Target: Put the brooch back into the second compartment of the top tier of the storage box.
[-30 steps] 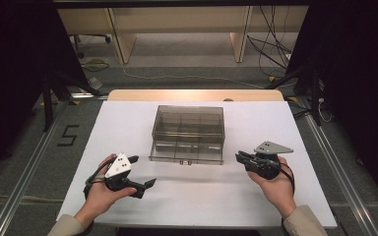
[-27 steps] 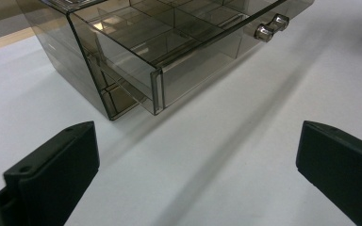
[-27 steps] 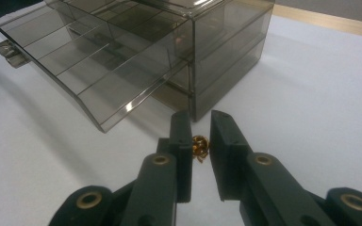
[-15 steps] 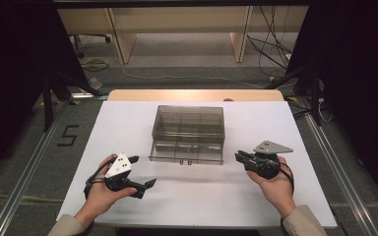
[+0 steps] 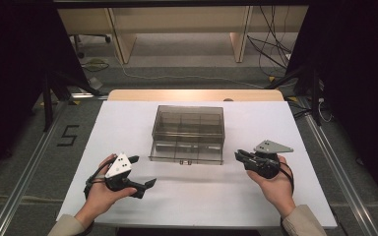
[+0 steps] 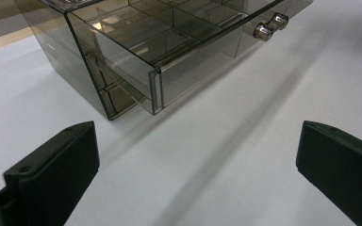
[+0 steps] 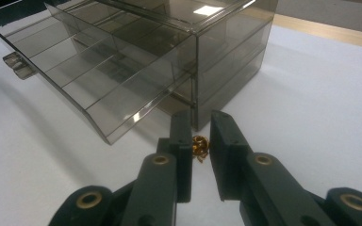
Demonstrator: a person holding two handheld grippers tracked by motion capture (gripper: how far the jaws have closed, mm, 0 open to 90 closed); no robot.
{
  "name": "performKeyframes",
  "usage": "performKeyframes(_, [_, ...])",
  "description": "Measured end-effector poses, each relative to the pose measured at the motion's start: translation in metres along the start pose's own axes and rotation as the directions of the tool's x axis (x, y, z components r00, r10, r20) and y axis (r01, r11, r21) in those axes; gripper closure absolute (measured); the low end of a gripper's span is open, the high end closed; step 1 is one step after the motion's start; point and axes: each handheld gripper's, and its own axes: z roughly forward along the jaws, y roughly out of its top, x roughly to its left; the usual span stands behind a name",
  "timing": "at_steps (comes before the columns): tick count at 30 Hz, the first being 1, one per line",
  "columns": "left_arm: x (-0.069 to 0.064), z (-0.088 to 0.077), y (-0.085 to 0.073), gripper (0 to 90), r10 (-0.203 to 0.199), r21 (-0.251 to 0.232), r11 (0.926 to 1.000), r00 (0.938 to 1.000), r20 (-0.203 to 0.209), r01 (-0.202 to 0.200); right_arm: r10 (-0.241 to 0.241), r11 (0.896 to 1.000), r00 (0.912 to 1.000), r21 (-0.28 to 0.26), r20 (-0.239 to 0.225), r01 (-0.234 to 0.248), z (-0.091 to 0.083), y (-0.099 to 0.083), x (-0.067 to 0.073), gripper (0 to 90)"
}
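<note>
Right gripper view has the right tool [image 7: 200, 141] clenched on a small gold piece [image 7: 200, 146] beside the open-drawered organiser box [image 5: 188, 132], left tool [image 6: 195, 165] released; nothing's shifted, so the drop-in awaits.

White table [image 5: 128, 123] dead centre, and along its far edge there's a bare wooden strip [image 5: 142, 95]. Left of the table, a number 5 [image 5: 68, 135] marked on the grey floor. Metal rails [image 5: 342, 182] run down either side of it, and beyond the table, wooden desk legs [image 5: 120, 42] and loose cables [image 5: 270, 54]
</note>
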Motion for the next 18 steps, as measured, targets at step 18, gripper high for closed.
performKeyframes(18, [-0.0001, -0.0003, 0.0001, 0.0, -0.007, -0.006, 1.0000, 1.0000, -0.002, 0.007, 0.002, 1.000, 1.0000, -0.027, 0.004, -0.001, -0.0032, 0.0046, 0.0018, 80.0])
